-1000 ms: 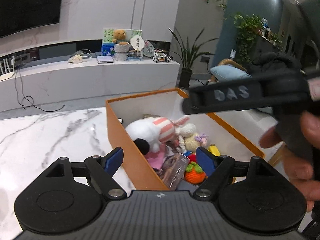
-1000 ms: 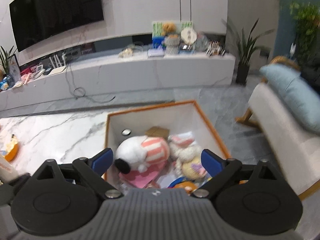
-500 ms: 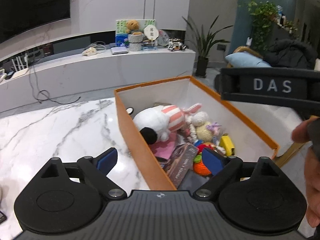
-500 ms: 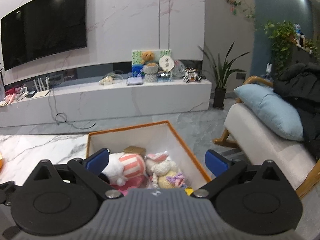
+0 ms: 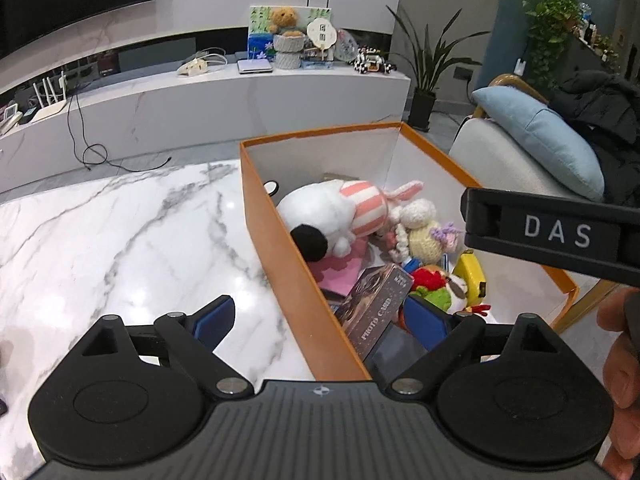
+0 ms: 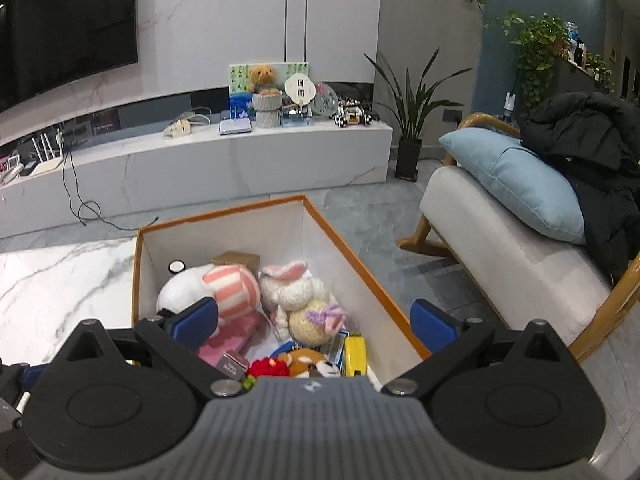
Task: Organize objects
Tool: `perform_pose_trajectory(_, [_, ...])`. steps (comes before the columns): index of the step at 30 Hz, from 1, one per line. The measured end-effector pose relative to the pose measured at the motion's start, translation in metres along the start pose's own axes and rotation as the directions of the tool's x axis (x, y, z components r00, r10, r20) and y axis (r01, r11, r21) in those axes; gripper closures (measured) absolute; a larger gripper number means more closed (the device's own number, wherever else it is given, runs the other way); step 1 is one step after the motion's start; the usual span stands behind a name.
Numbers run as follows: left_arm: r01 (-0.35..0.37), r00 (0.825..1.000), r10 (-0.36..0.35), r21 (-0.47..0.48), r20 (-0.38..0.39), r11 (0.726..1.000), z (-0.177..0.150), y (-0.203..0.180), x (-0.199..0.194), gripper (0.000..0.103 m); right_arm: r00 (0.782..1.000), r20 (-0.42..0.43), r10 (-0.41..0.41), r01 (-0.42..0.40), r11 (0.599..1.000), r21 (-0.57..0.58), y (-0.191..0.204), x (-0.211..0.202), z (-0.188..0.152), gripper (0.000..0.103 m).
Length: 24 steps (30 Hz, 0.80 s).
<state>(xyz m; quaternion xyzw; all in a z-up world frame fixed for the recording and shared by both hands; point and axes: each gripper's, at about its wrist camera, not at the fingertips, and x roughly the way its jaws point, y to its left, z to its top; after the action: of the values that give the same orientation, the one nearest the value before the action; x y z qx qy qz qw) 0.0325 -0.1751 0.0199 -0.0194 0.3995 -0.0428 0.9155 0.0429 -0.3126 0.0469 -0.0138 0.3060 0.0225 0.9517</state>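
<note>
An orange box [image 5: 280,224] with white inner walls stands on the marble table [image 5: 120,240], at its right edge. Inside lie a white plush dog [image 5: 320,212] in a pink striped hat, a knitted bunny [image 5: 420,224], a yellow toy [image 5: 472,272], a red and green knit toy [image 5: 432,284] and a dark photo card box [image 5: 376,308]. My left gripper [image 5: 320,320] is open, one finger on each side of the box's near left wall. My right gripper [image 6: 316,322] is open above the box [image 6: 224,210], over the dog [image 6: 228,288] and bunny [image 6: 300,292]. Both hold nothing.
The right gripper's black body [image 5: 556,236], marked DAS, and a hand [image 5: 620,360] fill the right of the left wrist view. Beyond the table are a marble TV console [image 6: 240,160], a potted plant [image 6: 412,120] and an armchair with a blue cushion [image 6: 520,184].
Both grippers' jaws have widened a little. The right gripper tipped up, then back down toward the box. In the left wrist view it has slid from across the box to its right side.
</note>
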Motion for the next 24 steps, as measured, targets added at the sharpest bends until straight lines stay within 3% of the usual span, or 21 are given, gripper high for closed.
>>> perform_pose_trajectory(8, [-0.002,0.998,0.0,-0.022,-0.061,1.0,-0.002,0.003,0.006,0.0,0.998,-0.068,0.003,-0.004,1.0,-0.004,0.004,0.007,-0.003,0.001])
perform_pose_trajectory(24, [-0.023,0.998,0.023,0.012,-0.064,1.0,-0.002,-0.004,0.006,0.0,0.992,-0.125,-0.003,-0.003,0.999,-0.049,0.014,0.011,-0.009,0.001])
